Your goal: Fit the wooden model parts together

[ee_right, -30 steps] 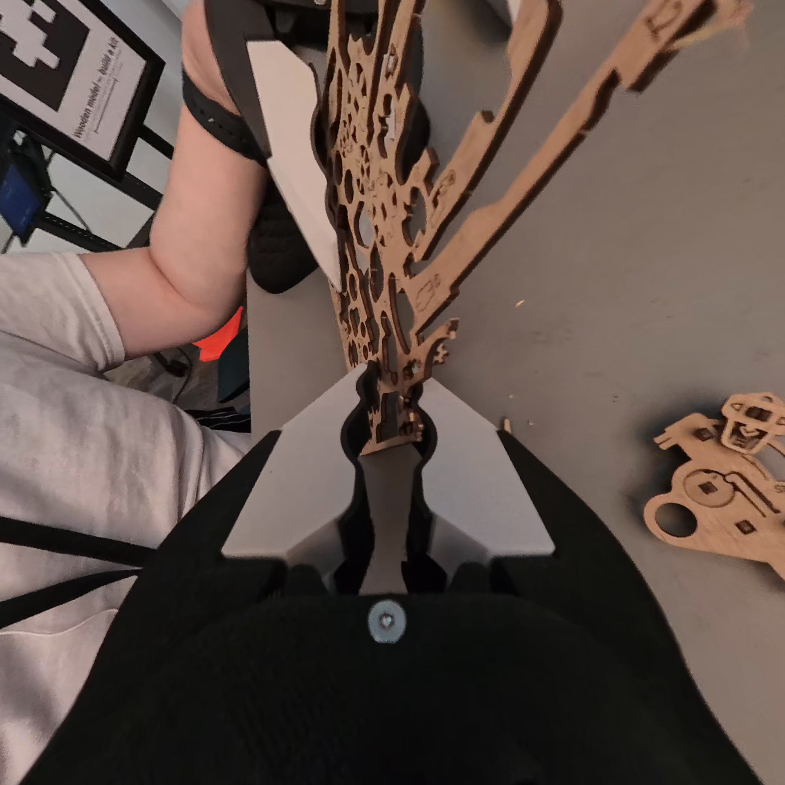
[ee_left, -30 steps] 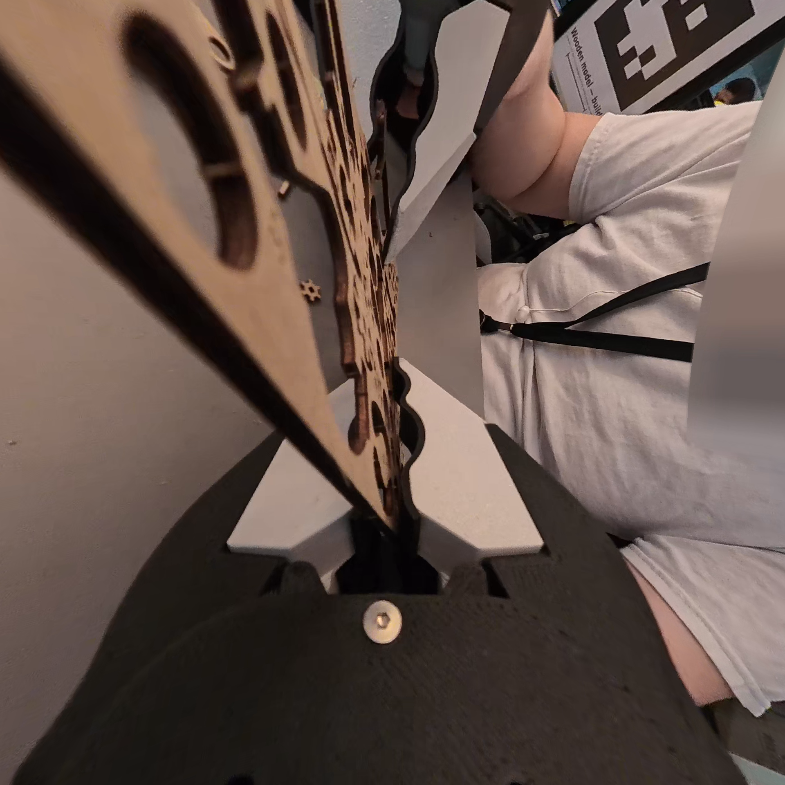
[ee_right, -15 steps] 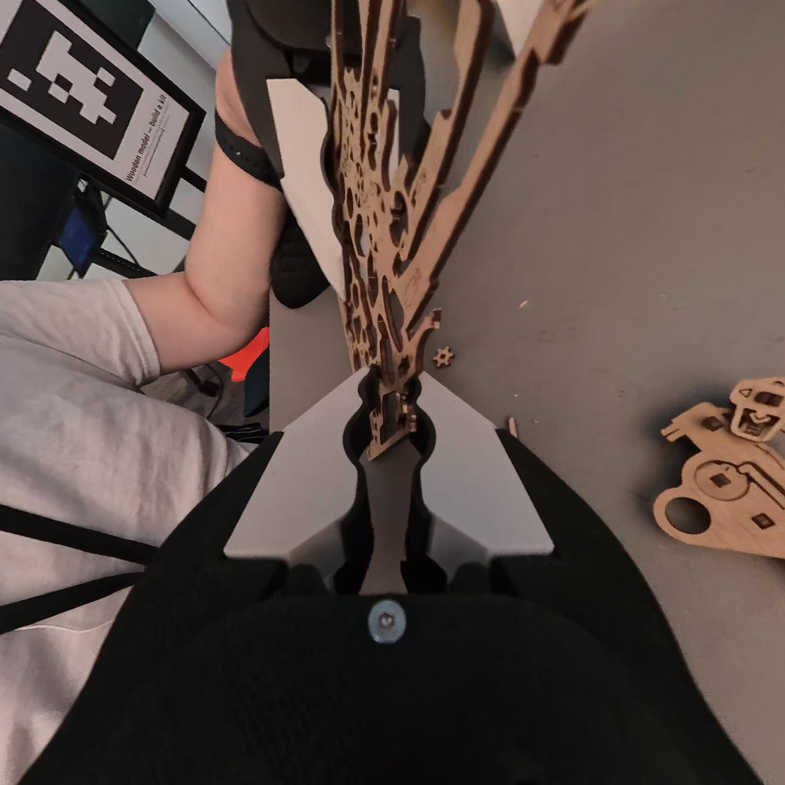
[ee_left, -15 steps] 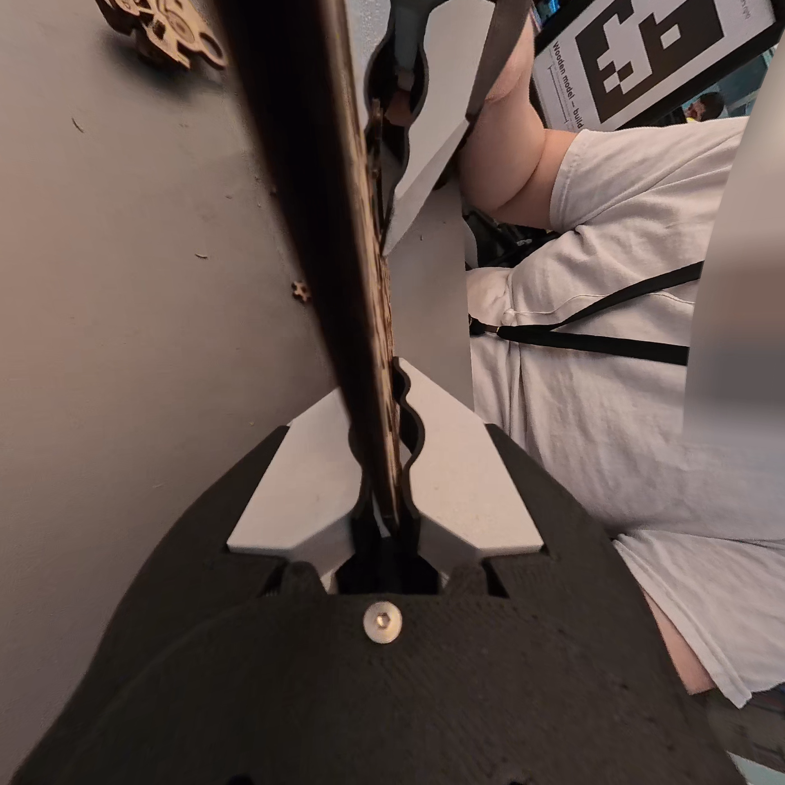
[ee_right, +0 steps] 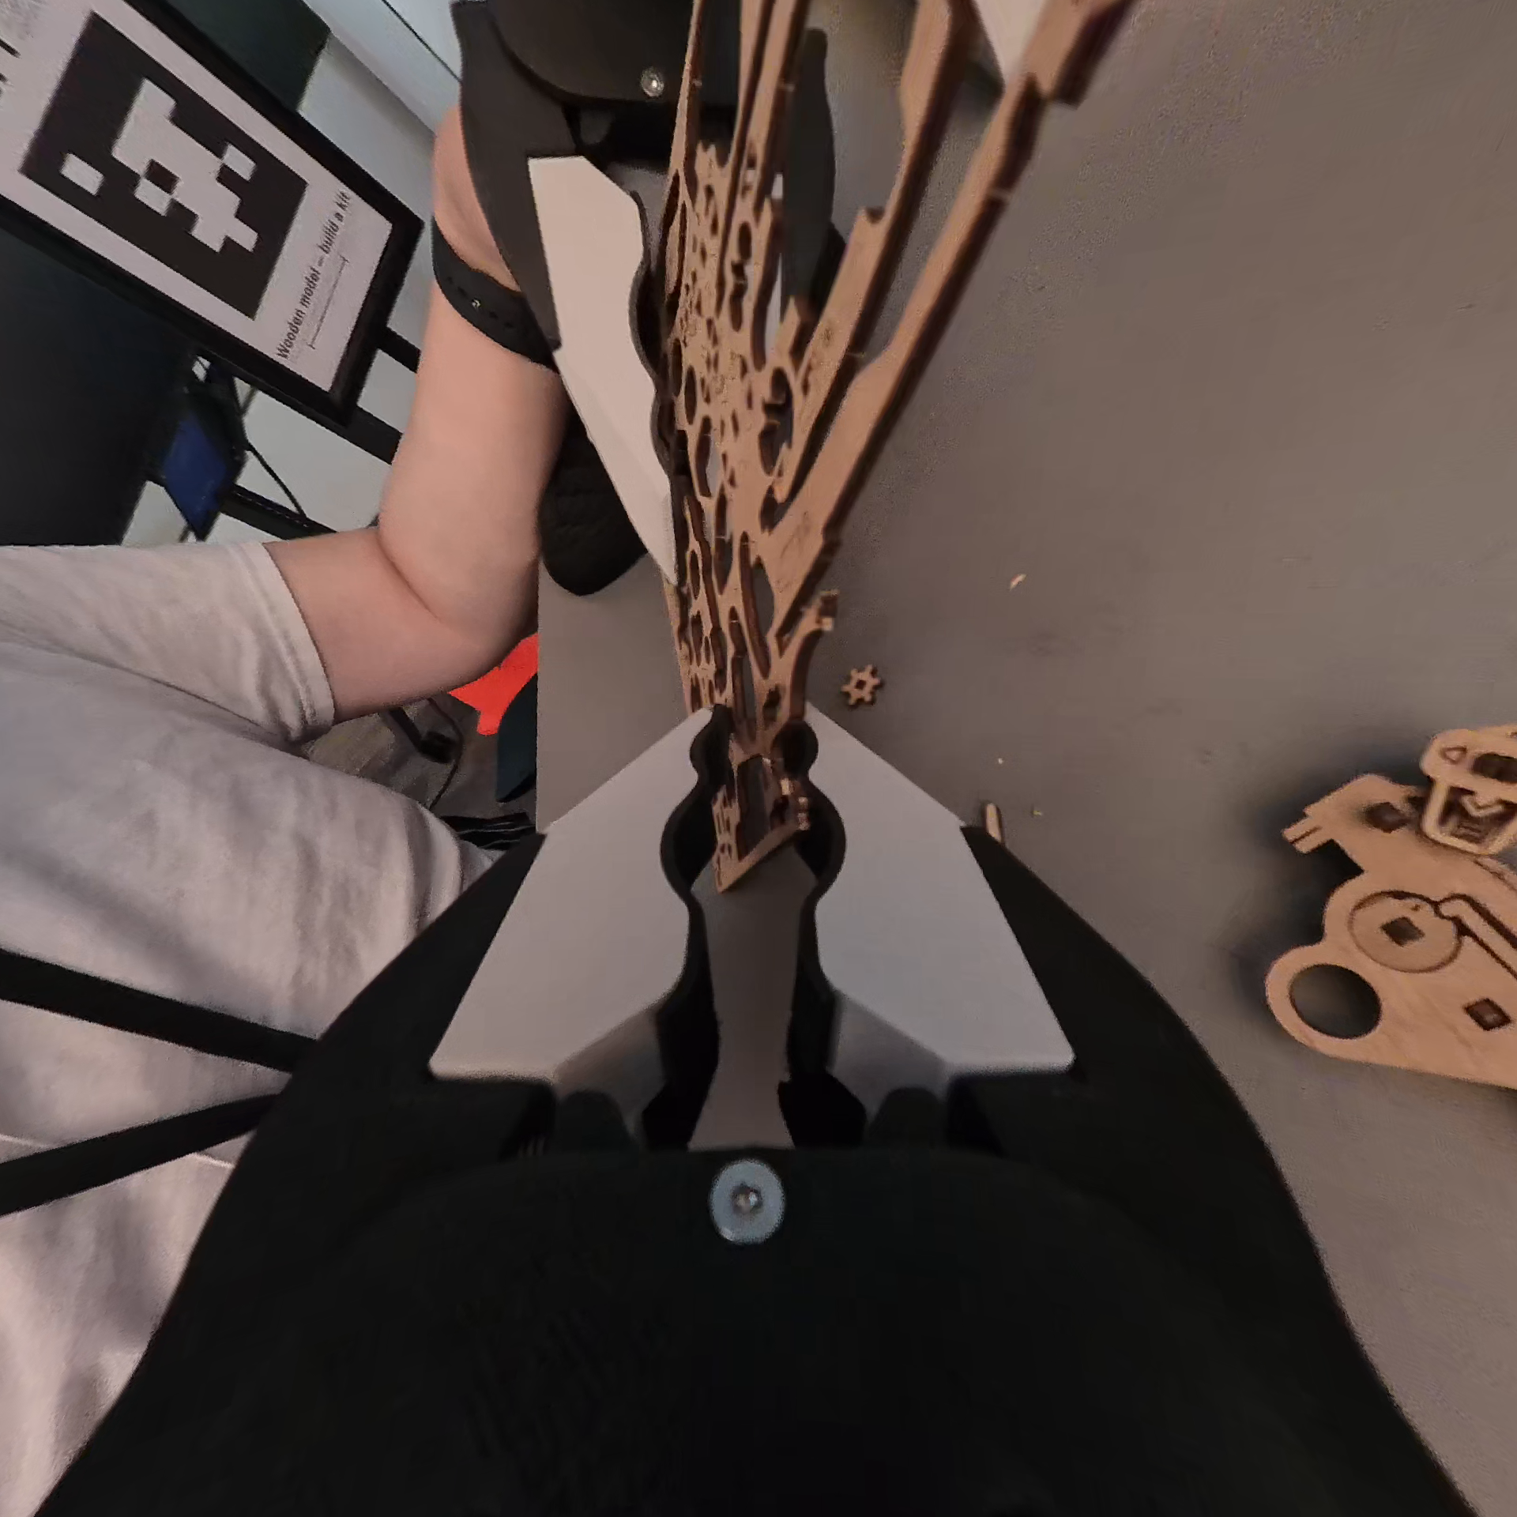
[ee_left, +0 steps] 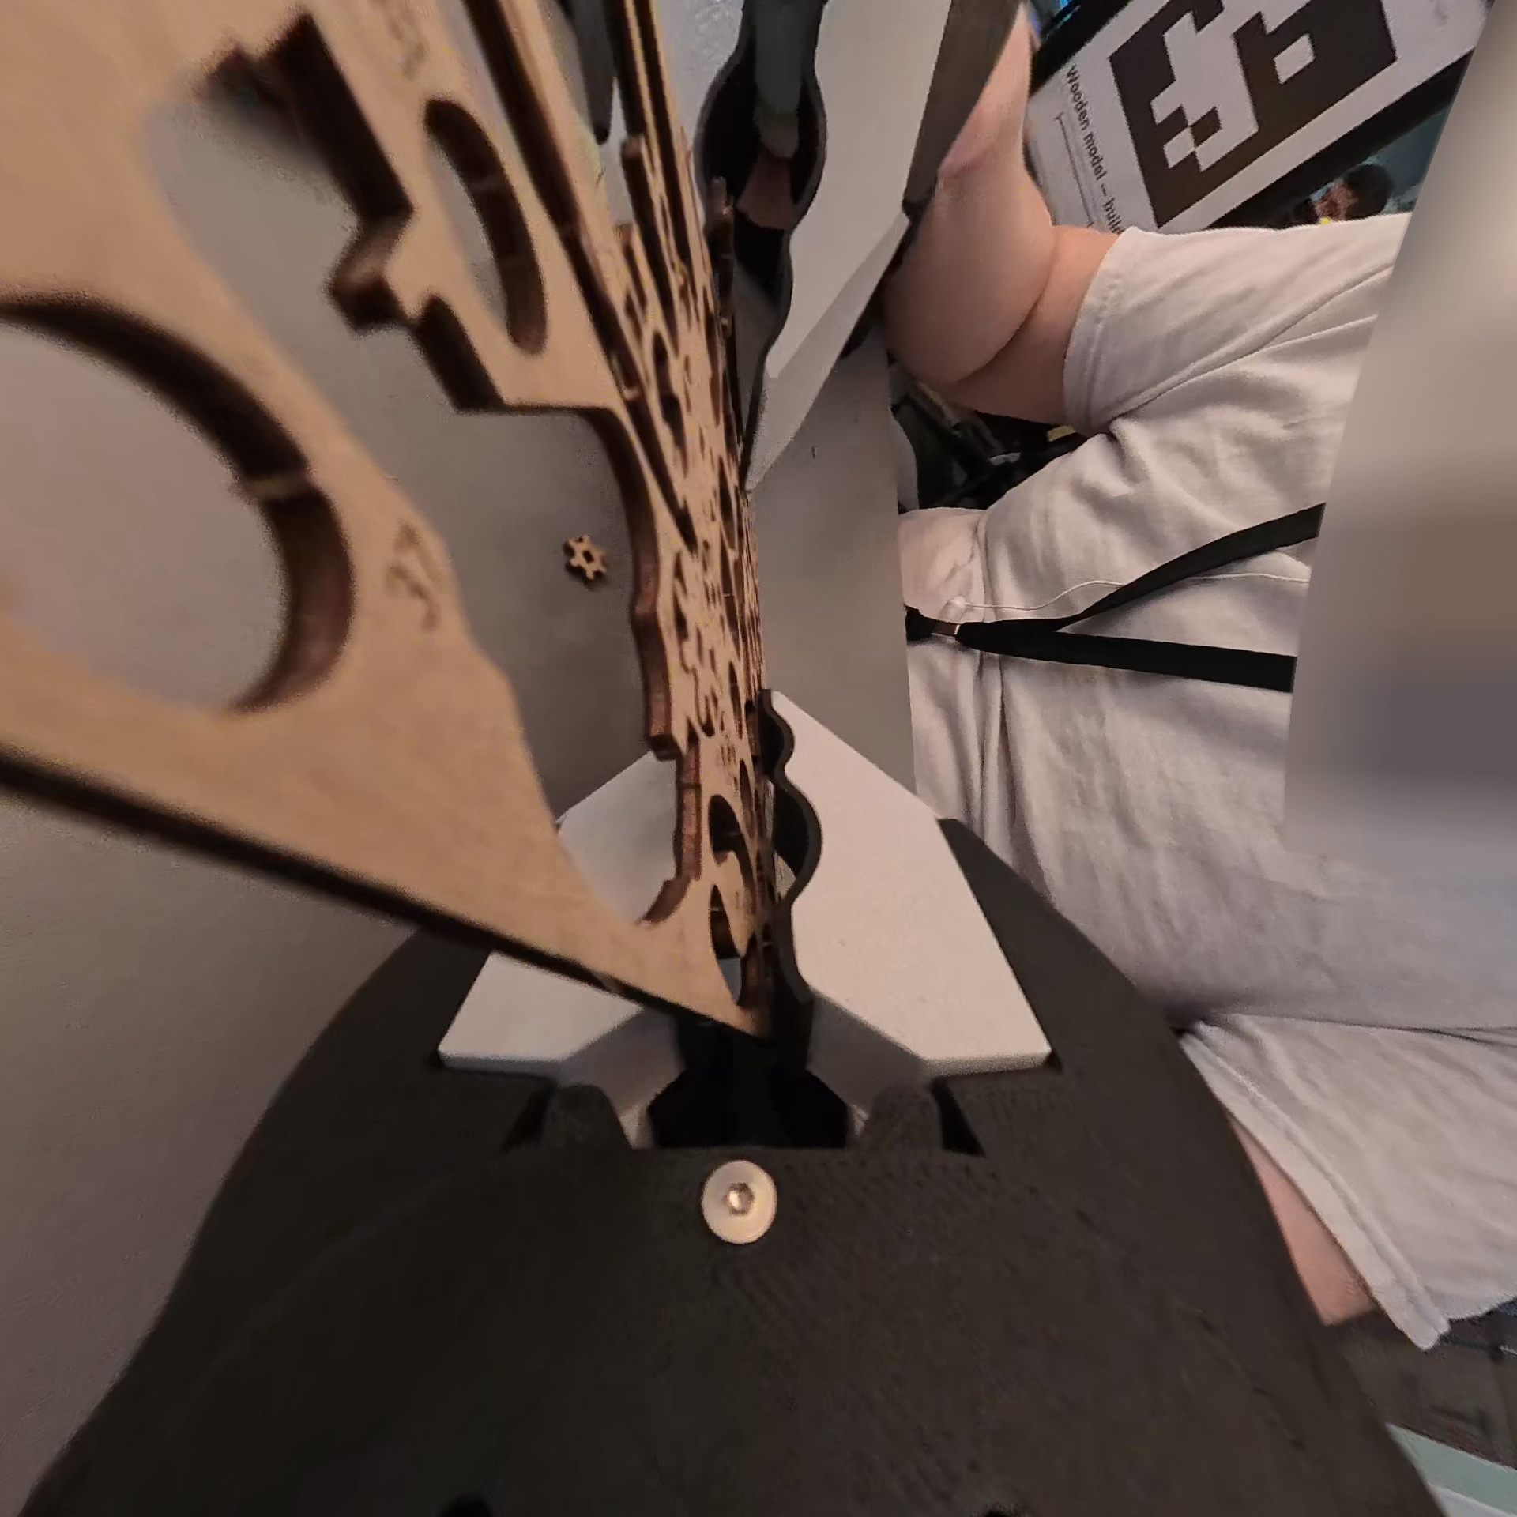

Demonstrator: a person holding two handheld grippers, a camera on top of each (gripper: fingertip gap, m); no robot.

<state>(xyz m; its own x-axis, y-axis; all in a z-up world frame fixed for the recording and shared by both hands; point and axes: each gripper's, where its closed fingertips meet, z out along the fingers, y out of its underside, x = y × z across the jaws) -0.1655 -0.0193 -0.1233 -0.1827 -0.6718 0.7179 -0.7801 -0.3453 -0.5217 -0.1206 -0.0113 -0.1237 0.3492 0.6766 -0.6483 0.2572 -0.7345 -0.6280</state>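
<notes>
A thin laser-cut wooden sheet (ee_left: 394,739) full of cut-outs is held up between both grippers above the grey table (ee_right: 1190,410). My left gripper (ee_left: 714,739) is shut on one end of it; the sheet hides most of its left finger. My right gripper (ee_right: 759,722) is shut on the sheet's (ee_right: 800,533) opposite corner at the fingertips. Each gripper shows far off in the other view: the right one (ee_left: 739,205) and the left one (ee_right: 698,271). A partly built wooden model (ee_right: 1412,919) lies flat on the table at the right.
A small wooden gear piece (ee_right: 862,684) lies on the table below the sheet and also shows in the left wrist view (ee_left: 585,561). A person in a white shirt (ee_left: 1149,739) is close beside the table edge. A framed black-and-white marker sign (ee_right: 181,189) stands behind. The tips of one gripper are about 6 cm away from the tips of the other.
The sheet has swung: half a second ago it was edge-on in the left wrist view, now its face shows again. Both grippers have kept hold of it.
</notes>
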